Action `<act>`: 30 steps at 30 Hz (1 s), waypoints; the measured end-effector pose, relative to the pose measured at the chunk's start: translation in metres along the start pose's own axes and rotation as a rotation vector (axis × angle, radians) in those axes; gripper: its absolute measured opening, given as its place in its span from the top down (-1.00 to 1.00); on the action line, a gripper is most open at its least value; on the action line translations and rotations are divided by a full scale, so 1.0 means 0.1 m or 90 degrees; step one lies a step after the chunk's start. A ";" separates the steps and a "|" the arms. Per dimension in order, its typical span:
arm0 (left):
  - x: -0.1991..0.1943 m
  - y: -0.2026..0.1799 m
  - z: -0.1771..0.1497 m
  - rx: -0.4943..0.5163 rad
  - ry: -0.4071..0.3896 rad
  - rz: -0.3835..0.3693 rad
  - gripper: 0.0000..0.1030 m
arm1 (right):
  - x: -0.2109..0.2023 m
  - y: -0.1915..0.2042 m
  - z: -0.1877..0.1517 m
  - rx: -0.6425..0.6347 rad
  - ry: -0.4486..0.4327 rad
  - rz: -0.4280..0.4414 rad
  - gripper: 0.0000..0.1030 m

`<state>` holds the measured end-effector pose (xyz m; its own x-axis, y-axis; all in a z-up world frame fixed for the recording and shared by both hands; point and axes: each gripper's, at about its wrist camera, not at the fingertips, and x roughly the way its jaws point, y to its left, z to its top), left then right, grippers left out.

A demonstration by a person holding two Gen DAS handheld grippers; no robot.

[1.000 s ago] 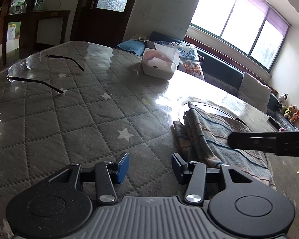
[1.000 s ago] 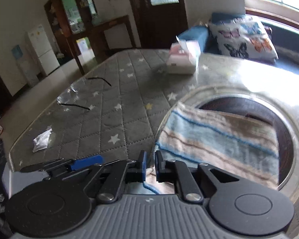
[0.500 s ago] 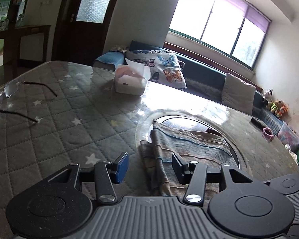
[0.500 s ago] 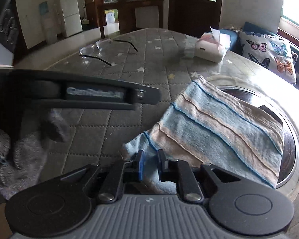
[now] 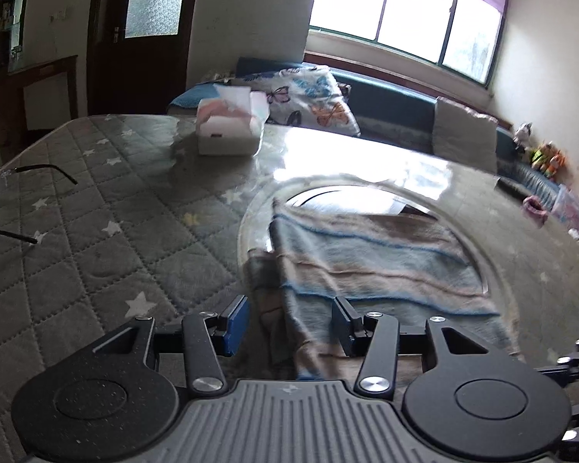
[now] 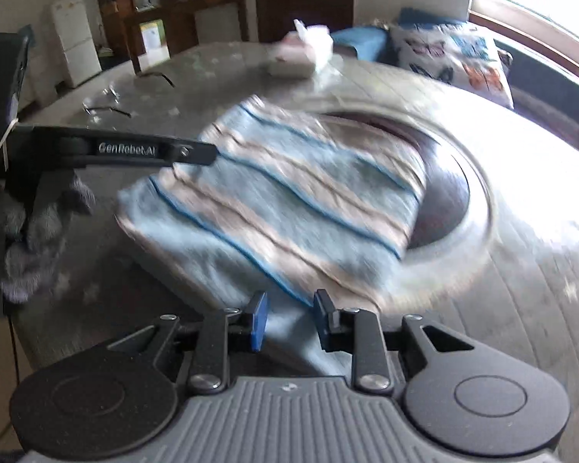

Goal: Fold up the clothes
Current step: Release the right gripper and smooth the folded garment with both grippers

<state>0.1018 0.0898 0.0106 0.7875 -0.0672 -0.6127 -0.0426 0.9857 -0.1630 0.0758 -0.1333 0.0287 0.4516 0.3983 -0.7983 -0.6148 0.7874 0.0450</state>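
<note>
A folded cloth (image 5: 366, 262) with blue and tan stripes lies on the table, partly over a round inset. My left gripper (image 5: 289, 322) is open at the cloth's near left edge, which runs between its fingers. In the right wrist view the cloth (image 6: 289, 193) is blurred by motion. My right gripper (image 6: 291, 320) is partly open, and a near corner of the cloth lies in the gap. The left gripper's finger (image 6: 154, 150) reaches in from the left over the cloth's left edge, held by a grey-gloved hand (image 6: 38, 223).
A tissue box (image 5: 227, 131) stands at the back of the quilted, star-patterned table cover (image 5: 96, 231). A pair of glasses (image 5: 4, 193) lies at the far left. The round inset's rim (image 5: 478, 247) shows beside the cloth. A sofa with a butterfly pillow (image 5: 308, 100) lies beyond.
The right gripper's fingers have spread apart from nearly shut on the cloth's corner. The left gripper has swung right, so the cloth's edge now sits between its fingers.
</note>
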 end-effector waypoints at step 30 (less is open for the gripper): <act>0.56 0.04 0.44 0.066 0.039 0.048 0.00 | 0.72 -0.83 0.85 0.087 -0.064 -0.032 0.54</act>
<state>0.1727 0.0969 0.0098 0.7457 0.0009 -0.6662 -0.0334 0.9988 -0.0360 0.2143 -0.1298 0.0191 0.5465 0.3963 -0.7378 -0.4989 0.8616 0.0932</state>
